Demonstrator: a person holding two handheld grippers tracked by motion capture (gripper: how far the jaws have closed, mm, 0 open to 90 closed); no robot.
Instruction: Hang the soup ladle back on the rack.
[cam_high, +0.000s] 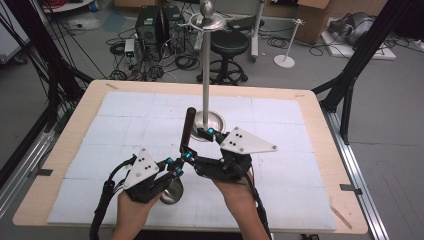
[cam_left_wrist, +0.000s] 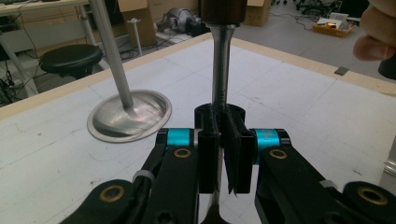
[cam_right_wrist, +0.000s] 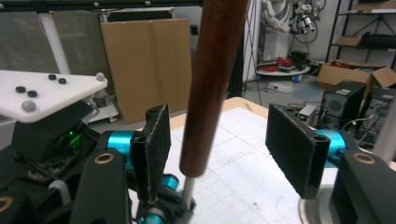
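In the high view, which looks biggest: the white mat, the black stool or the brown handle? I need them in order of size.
1. White mat, by far the largest.
2. Black stool, though it stands farther from the camera, so its true size is unsure.
3. Brown handle, the smallest.

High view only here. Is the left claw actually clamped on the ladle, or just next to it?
Observer: Clamped. In the left gripper view the left claw is shut on the metal shaft, below the wooden handle.
Operator: Right claw gripping the handle?
Observer: No. In the right gripper view the handle stands between the right claw's pads, and they do not press on it.
Operator: Stand touching the ladle?
Observer: No. The stand base sits apart from the shaft.
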